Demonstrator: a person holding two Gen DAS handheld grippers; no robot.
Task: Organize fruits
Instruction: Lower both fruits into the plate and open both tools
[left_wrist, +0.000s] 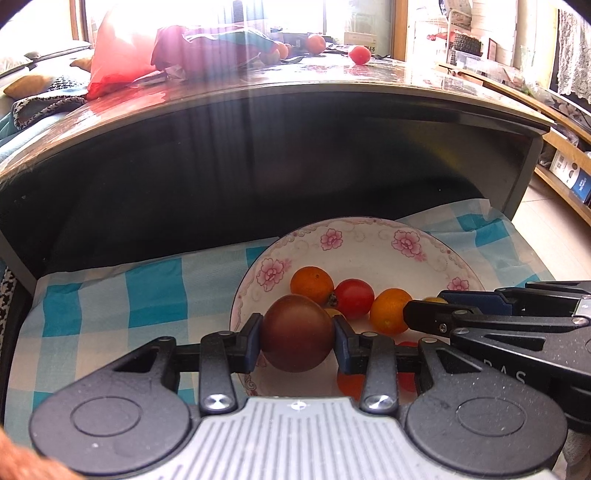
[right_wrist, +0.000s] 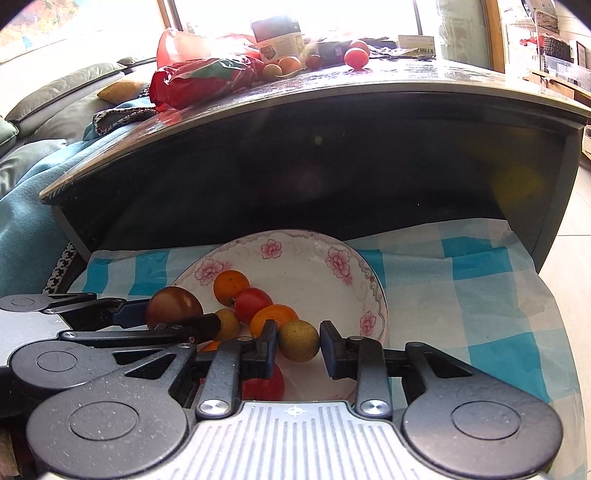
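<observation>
A white floral bowl (left_wrist: 369, 236) sits on a blue checked cloth (left_wrist: 110, 306) and holds several small fruits: oranges (left_wrist: 312, 284), a red tomato (left_wrist: 354, 298). My left gripper (left_wrist: 297, 334) is shut on a dark brown-red tomato (left_wrist: 295, 332) over the bowl's near left side. In the right wrist view my right gripper (right_wrist: 298, 341) is over the same bowl (right_wrist: 332, 258); a yellow-green fruit (right_wrist: 298, 340) sits between its fingers, the left pad touching, a small gap at the right pad. The left gripper with its tomato (right_wrist: 173, 306) shows at left there.
A dark tabletop (left_wrist: 332, 81) overhangs behind the bowl, bearing red bags (left_wrist: 122, 55), a red tomato (left_wrist: 359, 54) and other fruit (left_wrist: 314, 43). A sofa (right_wrist: 55, 96) lies at left. Wooden shelves (left_wrist: 561, 162) stand at right.
</observation>
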